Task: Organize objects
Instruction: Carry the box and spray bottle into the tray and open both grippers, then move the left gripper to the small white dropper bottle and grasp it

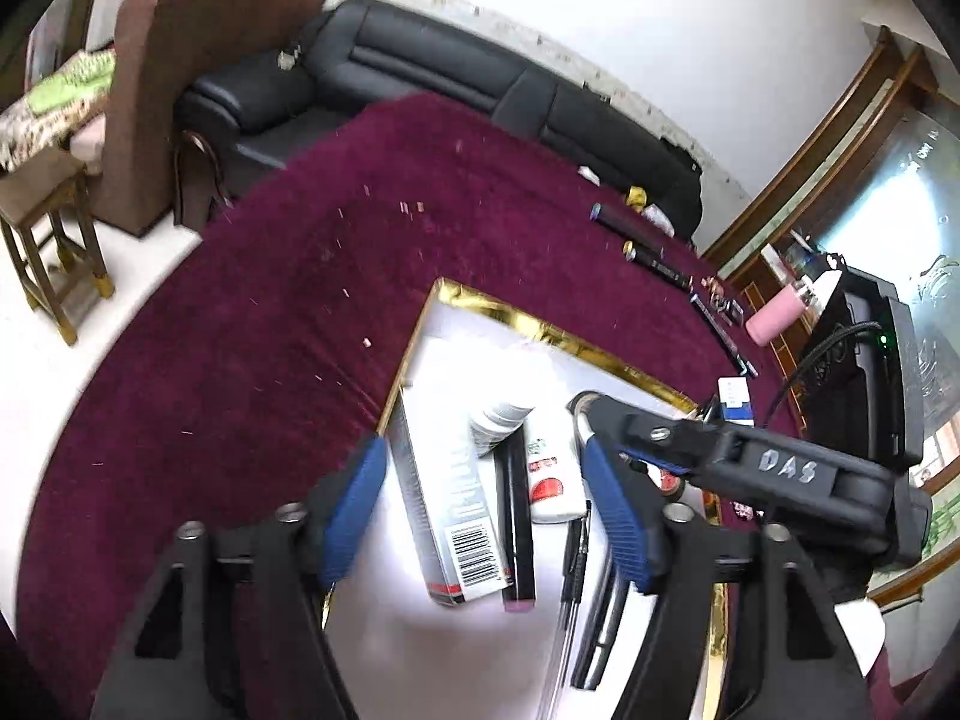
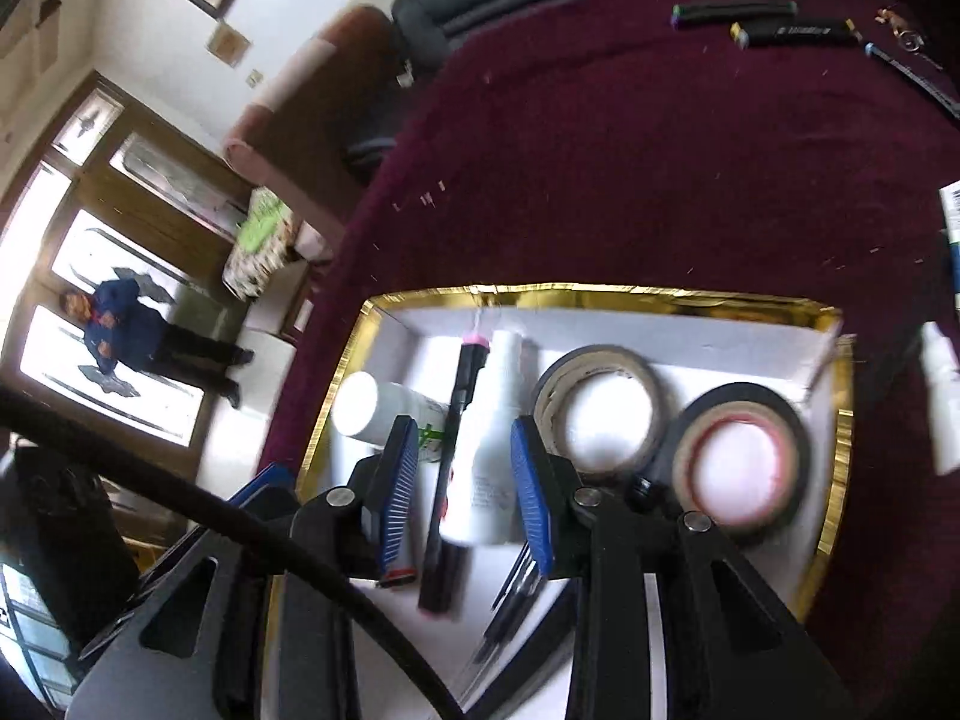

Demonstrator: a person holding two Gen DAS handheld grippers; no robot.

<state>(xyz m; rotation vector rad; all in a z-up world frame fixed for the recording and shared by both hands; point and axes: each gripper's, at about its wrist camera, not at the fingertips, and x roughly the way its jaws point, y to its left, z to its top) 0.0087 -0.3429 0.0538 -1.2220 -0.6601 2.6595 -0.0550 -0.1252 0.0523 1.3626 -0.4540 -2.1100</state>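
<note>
A white tray with a gold rim lies on the maroon cloth. It holds a barcoded box, a black marker, a white bottle, a white jar and thin pens. My left gripper hangs open over these, its pads touching nothing. The right wrist view shows the marker, the bottle, a beige tape roll and a black tape roll. My right gripper stands over the marker and bottle, jaws apart, gripping nothing.
Dark markers and small items lie on the cloth beyond the tray. A blue-white box, a pink bottle and a black device sit at the right. A black sofa stands behind. A person stands by the windows.
</note>
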